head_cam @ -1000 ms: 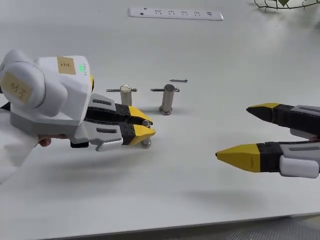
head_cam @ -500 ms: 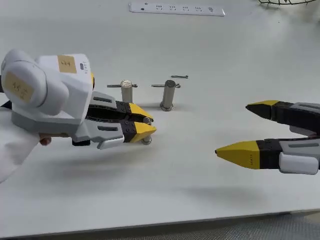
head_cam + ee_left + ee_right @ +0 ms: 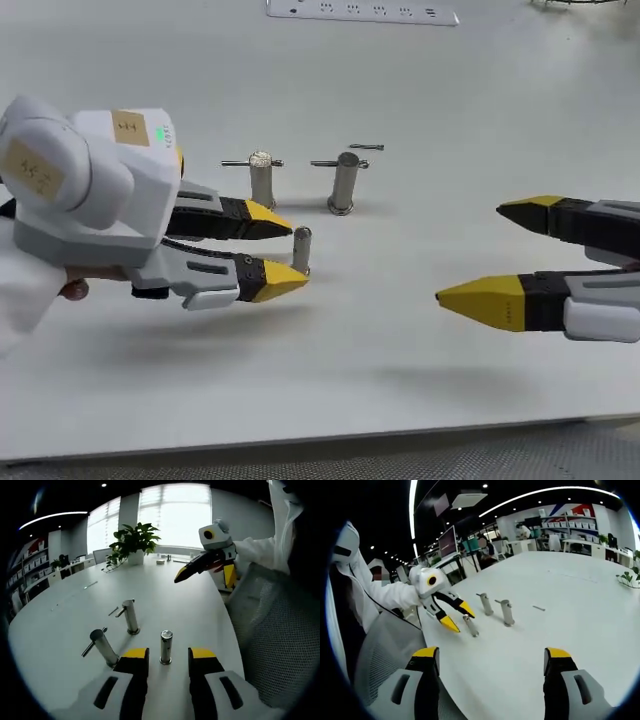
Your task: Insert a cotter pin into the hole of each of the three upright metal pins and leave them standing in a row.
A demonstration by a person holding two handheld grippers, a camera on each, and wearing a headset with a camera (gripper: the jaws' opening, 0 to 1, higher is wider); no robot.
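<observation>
Left gripper (image 3: 297,255): yellow-tipped fingers spread, touching nothing. A bare upright steel pin (image 3: 301,248) stands on the white workbench (image 3: 420,380) between the tips, a gap on each side.

Right gripper (image 3: 468,253): fingers spread wide and empty, well to the right.

Farther off stand two more steel pins, left (image 3: 261,180) and right (image 3: 345,185), each with a cotter pin through its head. A loose cotter pin (image 3: 366,147) lies just beyond the right one.

The yellow-tipped right gripper (image 3: 470,254) runs off the head view's right edge behind its jaws. The long white power strip (image 3: 362,11) is clipped by the top edge there.
</observation>
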